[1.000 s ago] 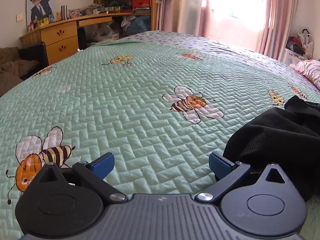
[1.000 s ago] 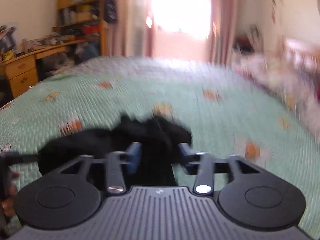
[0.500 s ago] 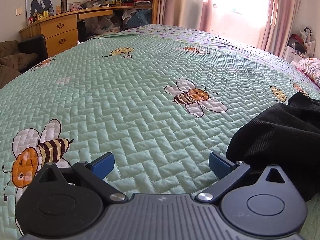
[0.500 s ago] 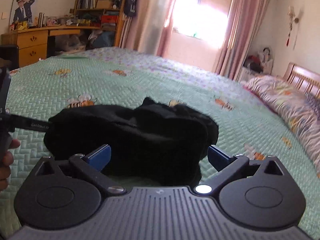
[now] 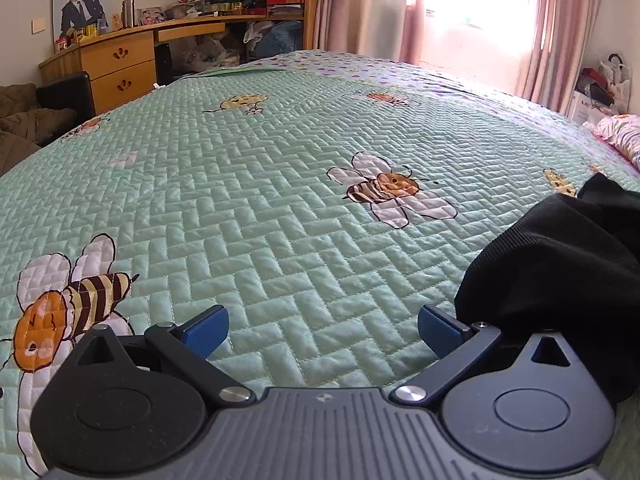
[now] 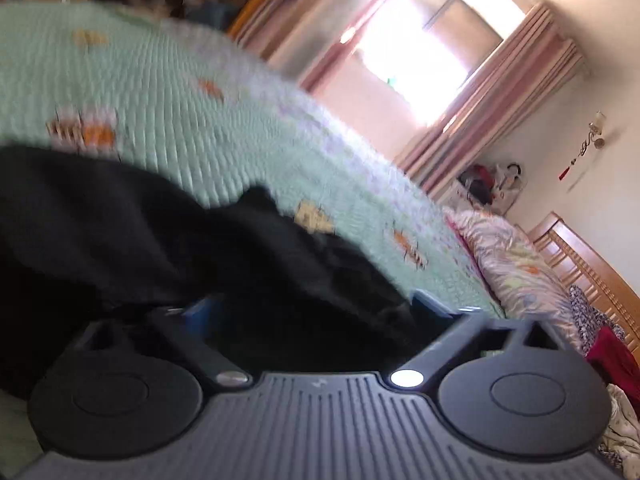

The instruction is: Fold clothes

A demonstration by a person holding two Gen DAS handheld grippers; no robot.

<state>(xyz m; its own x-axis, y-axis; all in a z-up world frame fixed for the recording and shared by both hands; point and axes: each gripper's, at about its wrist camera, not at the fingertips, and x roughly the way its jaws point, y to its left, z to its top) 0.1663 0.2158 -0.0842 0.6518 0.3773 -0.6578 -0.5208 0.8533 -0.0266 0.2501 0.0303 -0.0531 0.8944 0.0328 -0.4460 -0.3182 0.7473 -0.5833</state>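
The black garment point(image 5: 560, 264) lies bunched on the green quilt point(image 5: 280, 200), just right of the left gripper point(image 5: 322, 330). To fold well, first find an edge or corner and spread the cloth flat; a grip on the bulk would likely only drag the heap. The left gripper sits low and level over bare quilt, jaws wide apart, nothing between them. The right gripper point(image 6: 316, 312) is rolled sideways, its view blurred; jaws apart, cloth lying between and over them, no clamp evident
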